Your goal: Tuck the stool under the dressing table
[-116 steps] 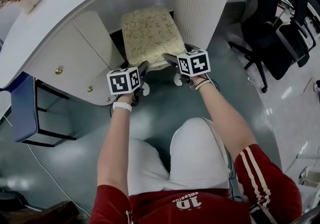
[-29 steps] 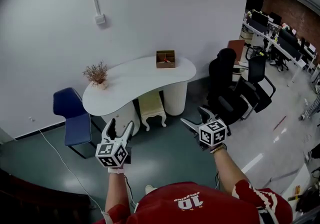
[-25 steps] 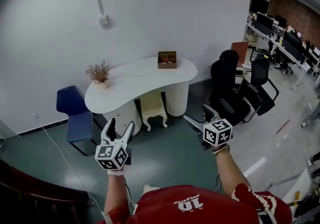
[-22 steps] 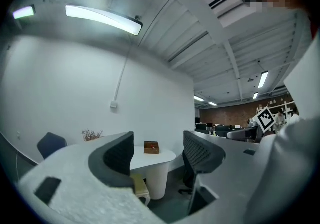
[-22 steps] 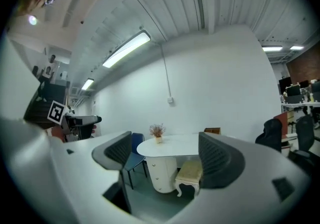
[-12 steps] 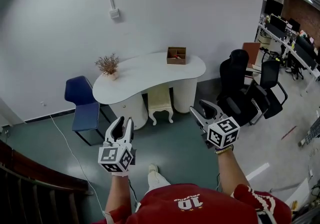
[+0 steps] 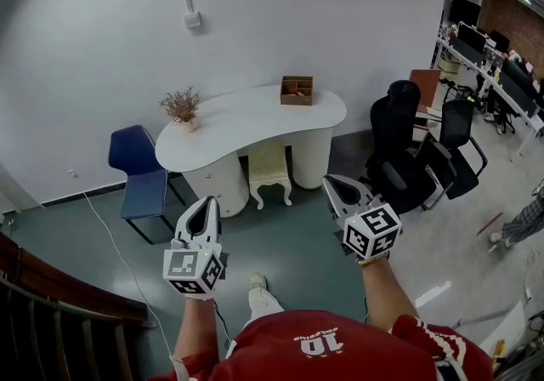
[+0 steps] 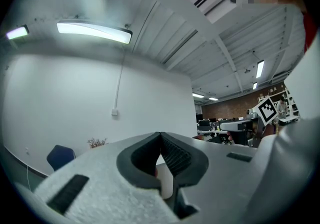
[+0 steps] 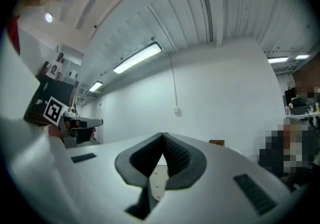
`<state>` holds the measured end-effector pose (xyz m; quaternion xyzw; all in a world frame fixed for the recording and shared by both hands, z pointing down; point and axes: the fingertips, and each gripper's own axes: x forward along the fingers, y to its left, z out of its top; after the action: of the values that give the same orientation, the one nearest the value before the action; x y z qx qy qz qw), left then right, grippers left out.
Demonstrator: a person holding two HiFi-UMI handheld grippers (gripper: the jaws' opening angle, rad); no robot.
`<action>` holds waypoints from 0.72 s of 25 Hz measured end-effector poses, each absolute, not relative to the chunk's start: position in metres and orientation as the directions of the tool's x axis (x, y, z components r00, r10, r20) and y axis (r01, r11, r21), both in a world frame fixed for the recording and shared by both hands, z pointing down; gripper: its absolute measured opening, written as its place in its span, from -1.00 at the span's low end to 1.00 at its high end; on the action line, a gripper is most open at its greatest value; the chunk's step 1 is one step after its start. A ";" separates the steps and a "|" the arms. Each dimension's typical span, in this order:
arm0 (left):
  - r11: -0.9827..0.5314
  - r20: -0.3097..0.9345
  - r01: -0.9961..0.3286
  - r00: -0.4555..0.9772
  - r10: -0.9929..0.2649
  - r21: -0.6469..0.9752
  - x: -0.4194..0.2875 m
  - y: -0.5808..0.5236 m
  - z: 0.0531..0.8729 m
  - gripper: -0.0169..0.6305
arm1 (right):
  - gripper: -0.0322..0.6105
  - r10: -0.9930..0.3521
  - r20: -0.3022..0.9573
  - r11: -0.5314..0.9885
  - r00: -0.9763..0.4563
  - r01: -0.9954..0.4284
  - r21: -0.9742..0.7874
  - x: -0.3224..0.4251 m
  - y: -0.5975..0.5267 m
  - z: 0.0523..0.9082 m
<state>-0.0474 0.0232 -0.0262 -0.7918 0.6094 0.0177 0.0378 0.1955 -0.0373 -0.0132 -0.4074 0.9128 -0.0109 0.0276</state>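
Note:
The cream stool (image 7: pixel 269 168) stands tucked under the white curved dressing table (image 7: pixel 246 120), between its two pedestals. I stand well back from it on the grey-green floor. My left gripper (image 7: pixel 210 206) and my right gripper (image 7: pixel 331 184) are held level in front of me, far short of the stool. Both sets of jaws have just been closing and are now shut, with nothing between them. In the left gripper view the left gripper's (image 8: pixel 160 136) pads meet; in the right gripper view the right gripper's (image 9: pixel 163 137) pads meet too.
A blue chair (image 7: pixel 134 168) stands left of the table and black office chairs (image 7: pixel 408 150) to its right. A dried plant (image 7: pixel 179 107) and a wooden box (image 7: pixel 296 89) sit on the tabletop. A dark railing (image 7: pixel 51 290) runs at lower left.
Both grippers' jaws went from wide open to shut with nothing in them. The view has pulled back from the stool under the table to a standing view across the room.

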 end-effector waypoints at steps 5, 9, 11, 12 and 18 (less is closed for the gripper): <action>-0.276 -0.082 -0.961 0.275 -0.958 0.000 -0.045 0.034 -0.023 -0.95 | -0.89 -0.759 -0.072 0.650 -0.647 -0.759 -0.026 0.199 -0.022 -0.018; -0.284 -0.085 -0.959 0.283 -0.955 0.007 -0.041 0.038 -0.022 -0.95 | -0.89 -0.768 -0.080 0.638 -0.635 -0.770 -0.017 0.201 -0.019 -0.019; -0.279 -0.081 -0.960 0.279 -0.957 -0.007 -0.041 0.040 -0.022 -0.95 | -0.89 -0.773 -0.081 0.632 -0.629 -0.775 -0.017 0.201 -0.018 -0.021; -0.277 -0.080 -0.961 0.278 -0.957 -0.015 -0.041 0.041 -0.023 -0.95 | -0.89 -0.778 -0.081 0.626 -0.623 -0.779 -0.013 0.202 -0.017 -0.022; -0.281 -0.095 -0.960 0.281 -0.955 -0.017 -0.042 0.042 -0.026 -0.95 | -0.89 -0.801 -0.065 0.598 -0.596 -0.801 -0.022 0.204 -0.022 -0.014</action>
<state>-0.0421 0.0420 -0.0263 -0.7996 0.5985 0.0329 0.0355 0.2041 -0.0221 -0.0140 -0.4484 0.8932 0.0047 0.0338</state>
